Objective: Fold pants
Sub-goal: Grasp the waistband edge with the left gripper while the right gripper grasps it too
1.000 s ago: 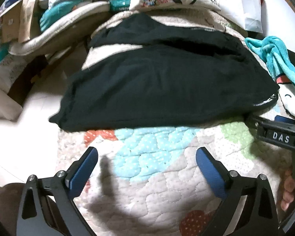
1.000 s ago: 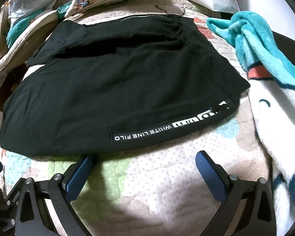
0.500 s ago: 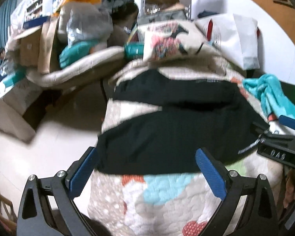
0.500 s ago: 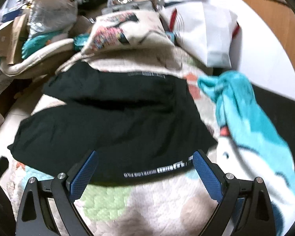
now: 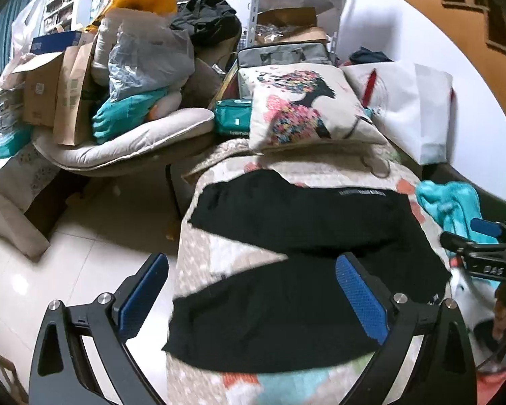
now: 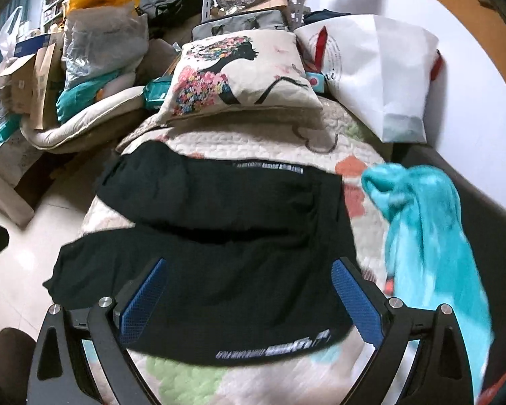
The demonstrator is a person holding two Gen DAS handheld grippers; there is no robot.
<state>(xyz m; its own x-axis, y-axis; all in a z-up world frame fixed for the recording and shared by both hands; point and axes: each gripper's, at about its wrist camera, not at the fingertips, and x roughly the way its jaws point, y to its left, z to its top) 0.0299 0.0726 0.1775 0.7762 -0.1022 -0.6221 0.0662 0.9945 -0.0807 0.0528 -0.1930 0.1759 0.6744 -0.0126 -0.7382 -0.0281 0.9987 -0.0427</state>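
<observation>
Black pants (image 5: 286,290) lie spread flat on a patterned quilt (image 5: 219,253), legs pointing left, white lettering along the near hem (image 6: 273,349). They also show in the right wrist view (image 6: 226,236). My left gripper (image 5: 251,297) is open and empty, held above the left part of the pants. My right gripper (image 6: 248,298) is open and empty, held above the near right part. The right gripper also shows at the right edge of the left wrist view (image 5: 485,246).
A floral cushion (image 6: 232,71) and a white paper bag (image 6: 377,71) sit at the quilt's far end. A teal plush blanket (image 6: 431,236) lies right of the pants. Boxes, bags and a beige cushion (image 5: 118,135) pile up at left, beside tiled floor (image 5: 50,253).
Both grippers have risen and pulled back from the quilt. The pants lie unmoved and look smaller, and more of the room shows.
</observation>
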